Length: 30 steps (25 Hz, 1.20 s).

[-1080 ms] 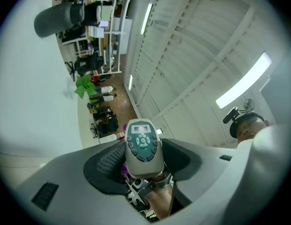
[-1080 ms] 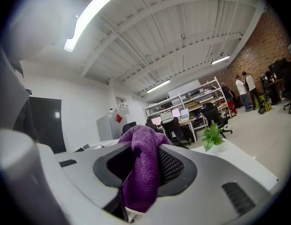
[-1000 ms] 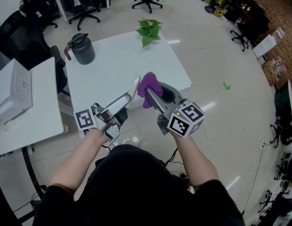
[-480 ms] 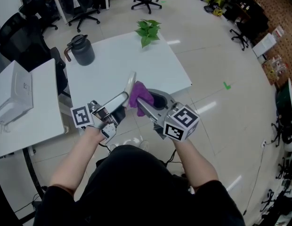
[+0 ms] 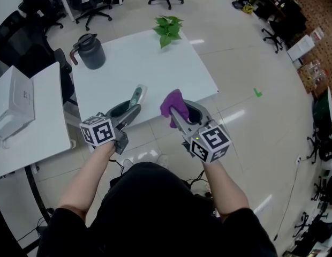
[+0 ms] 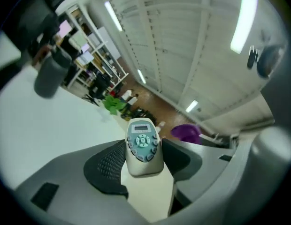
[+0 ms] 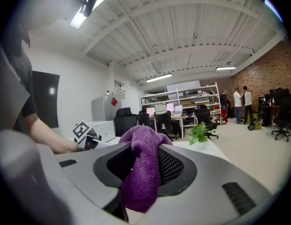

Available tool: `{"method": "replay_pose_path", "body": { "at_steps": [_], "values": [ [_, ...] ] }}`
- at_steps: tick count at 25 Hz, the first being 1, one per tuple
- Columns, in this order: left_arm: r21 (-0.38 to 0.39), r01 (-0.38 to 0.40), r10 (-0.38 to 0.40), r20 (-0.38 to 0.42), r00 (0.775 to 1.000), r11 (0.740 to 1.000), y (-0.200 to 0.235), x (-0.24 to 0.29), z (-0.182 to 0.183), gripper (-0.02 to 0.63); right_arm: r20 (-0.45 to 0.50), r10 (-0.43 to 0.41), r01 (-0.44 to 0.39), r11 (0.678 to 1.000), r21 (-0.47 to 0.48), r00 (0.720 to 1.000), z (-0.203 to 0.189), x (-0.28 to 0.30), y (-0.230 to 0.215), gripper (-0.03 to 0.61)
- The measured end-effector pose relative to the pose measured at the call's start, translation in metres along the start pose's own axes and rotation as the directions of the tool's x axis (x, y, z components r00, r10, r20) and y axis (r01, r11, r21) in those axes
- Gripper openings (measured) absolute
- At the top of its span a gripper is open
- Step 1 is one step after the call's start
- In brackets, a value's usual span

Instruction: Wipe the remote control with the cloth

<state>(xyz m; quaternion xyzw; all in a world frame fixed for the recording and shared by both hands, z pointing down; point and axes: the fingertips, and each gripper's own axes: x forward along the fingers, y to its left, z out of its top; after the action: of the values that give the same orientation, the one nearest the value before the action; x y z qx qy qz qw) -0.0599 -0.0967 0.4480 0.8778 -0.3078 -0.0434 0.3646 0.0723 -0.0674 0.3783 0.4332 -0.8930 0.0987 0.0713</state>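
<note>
A cream remote control (image 5: 136,96) (image 6: 143,146) with a blue-green button panel is clamped between the jaws of my left gripper (image 5: 129,108) (image 6: 144,162), over the front edge of the white table (image 5: 139,63). Its button face looks toward the left gripper's camera. A purple cloth (image 5: 174,106) (image 7: 144,165) hangs bunched between the pads of my right gripper (image 5: 179,116) (image 7: 144,172), just off the table's front edge. The cloth and the remote are a hand's width apart and do not touch. In the left gripper view the cloth (image 6: 187,132) shows to the right of the remote.
A dark grey jug (image 5: 90,51) stands at the table's far left and a green plant (image 5: 167,28) at its far edge. A second white desk (image 5: 27,127) with a white box (image 5: 10,103) is at the left. Office chairs (image 5: 27,33) stand behind.
Both grippers have dropped lower and drawn apart. The remote, pressed against the cloth half a second ago, has swung left and turned over the table edge. The cloth has moved right.
</note>
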Motion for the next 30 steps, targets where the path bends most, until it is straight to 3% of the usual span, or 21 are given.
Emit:
{"method": "replay_pose_path", "body": {
  "at_steps": [1,3,5,7,10,13,24,26,30],
  "values": [
    [0.087,-0.111,0.114,-0.039,0.993,0.990,0.025,0.002,-0.009,0.235,-0.026,-0.014,0.014,1.000,-0.004,1.000,-0.008,-0.003,-0.001,0.146],
    [0.240,-0.277,0.307,-0.096,0.947,0.930,0.071,0.005,-0.028,0.233,-0.068,-0.028,0.028,1.000,-0.003,0.997,-0.024,-0.007,-0.001,0.146],
    [0.352,-0.380,0.445,-0.121,0.888,0.855,0.112,0.009,-0.044,0.233,-0.104,-0.032,0.032,0.999,-0.004,0.994,-0.036,-0.010,0.000,0.146],
    [0.412,-0.426,0.519,-0.143,0.843,0.806,0.146,0.015,-0.059,0.233,-0.136,-0.032,0.031,0.999,-0.010,0.990,-0.046,-0.011,0.002,0.146],
    [0.405,-0.469,0.573,-0.186,0.798,0.785,0.178,0.021,-0.076,0.233,-0.173,-0.031,0.030,0.999,-0.013,0.984,-0.056,-0.012,0.003,0.146],
    [0.387,-0.501,0.602,-0.207,0.771,0.774,0.199,0.022,-0.086,0.233,-0.199,-0.036,0.034,0.999,-0.012,0.979,-0.061,-0.013,0.000,0.146],
    [0.438,-0.536,0.662,-0.208,0.720,0.721,0.230,0.022,-0.102,0.244,-0.246,-0.057,0.053,0.998,-0.022,0.968,-0.072,0.002,-0.002,0.147],
    [0.437,-0.534,0.659,-0.209,0.723,0.724,0.231,0.020,-0.102,0.269,-0.251,-0.072,0.066,0.997,-0.032,0.965,-0.072,0.009,-0.001,0.147],
    [0.428,-0.490,0.612,-0.215,0.761,0.759,0.217,0.006,-0.094,0.278,-0.301,-0.120,0.105,0.992,-0.065,0.946,-0.083,0.030,-0.003,0.157]
  ]
}}
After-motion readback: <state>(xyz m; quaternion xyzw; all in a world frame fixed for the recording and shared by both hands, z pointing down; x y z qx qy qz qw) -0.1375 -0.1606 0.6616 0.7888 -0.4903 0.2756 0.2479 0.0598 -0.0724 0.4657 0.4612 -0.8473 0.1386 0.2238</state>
